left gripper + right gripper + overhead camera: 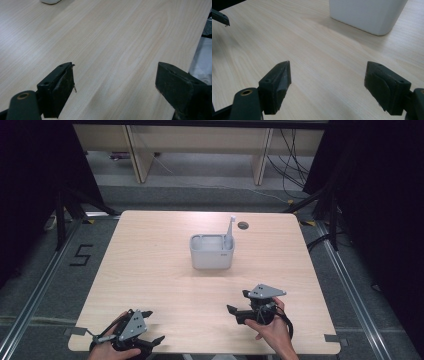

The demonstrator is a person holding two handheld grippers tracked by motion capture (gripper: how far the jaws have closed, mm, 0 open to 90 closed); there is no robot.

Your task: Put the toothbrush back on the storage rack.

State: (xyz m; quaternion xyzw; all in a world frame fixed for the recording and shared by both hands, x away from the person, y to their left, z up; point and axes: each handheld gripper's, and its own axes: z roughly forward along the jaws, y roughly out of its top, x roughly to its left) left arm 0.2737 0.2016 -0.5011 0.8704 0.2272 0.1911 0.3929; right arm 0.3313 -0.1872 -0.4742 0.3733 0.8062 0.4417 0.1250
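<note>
High view shows the pale wooden square table (pixel 150 270) bearing a white rectangular plastic bin (pixel 212 251) near its middle, its contents hidden except a thin white stick (pixel 230 227), well beyond the left gripper (pixel 150 327) and right gripper (pixel 239 306), both spread empty.

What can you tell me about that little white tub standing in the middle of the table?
The white tub is a small, boxy container with rounded corners, plastic by the look of it, open on top and standing upright near the middle of the wooden table. A thin pale stick leans out of its right side. Neither gripper touches it; the right gripper view shows its plain lower wall.
</note>
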